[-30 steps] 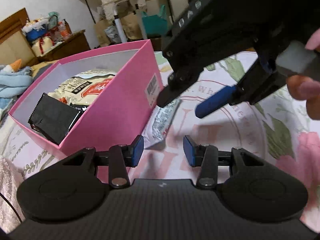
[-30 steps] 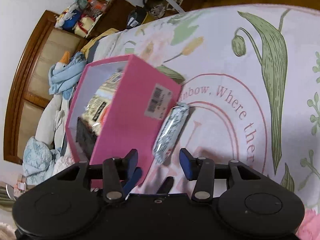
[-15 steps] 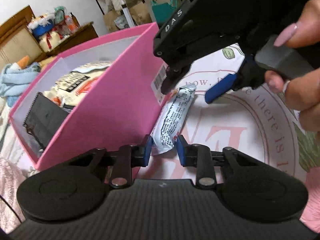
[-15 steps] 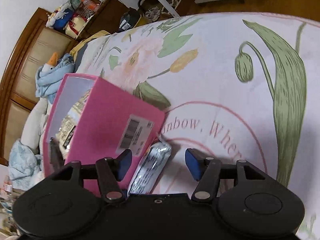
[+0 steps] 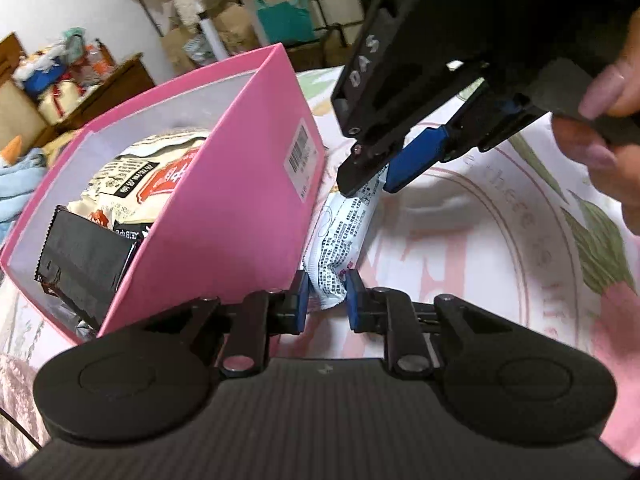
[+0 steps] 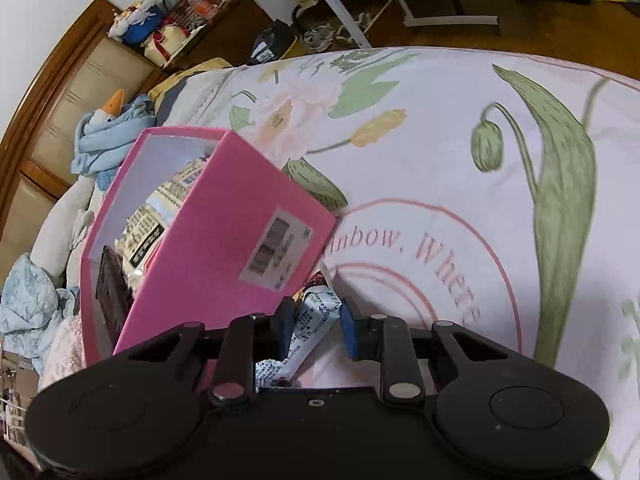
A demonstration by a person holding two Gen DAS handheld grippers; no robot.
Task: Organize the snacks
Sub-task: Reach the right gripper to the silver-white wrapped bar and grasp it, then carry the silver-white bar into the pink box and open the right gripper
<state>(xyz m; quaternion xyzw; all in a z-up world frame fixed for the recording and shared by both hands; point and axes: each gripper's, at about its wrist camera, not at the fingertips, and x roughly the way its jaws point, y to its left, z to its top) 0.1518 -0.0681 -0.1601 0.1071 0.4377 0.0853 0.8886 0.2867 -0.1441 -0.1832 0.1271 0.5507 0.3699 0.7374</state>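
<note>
Your left tool (image 5: pixel 326 295) pinches one end of the snack packet (image 5: pixel 340 236) beside the pink box (image 5: pixel 224 216). Your right tool (image 6: pixel 316 326) is closing on its other end.

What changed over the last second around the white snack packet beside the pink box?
Both grippers closed in on the white snack packet. The left gripper went from open and empty to shut on its near end. The right gripper moved to the far end, and its jaws are closing with the packet between them. The pink box and the snacks inside stayed put, the packet still lying alongside it.
</note>
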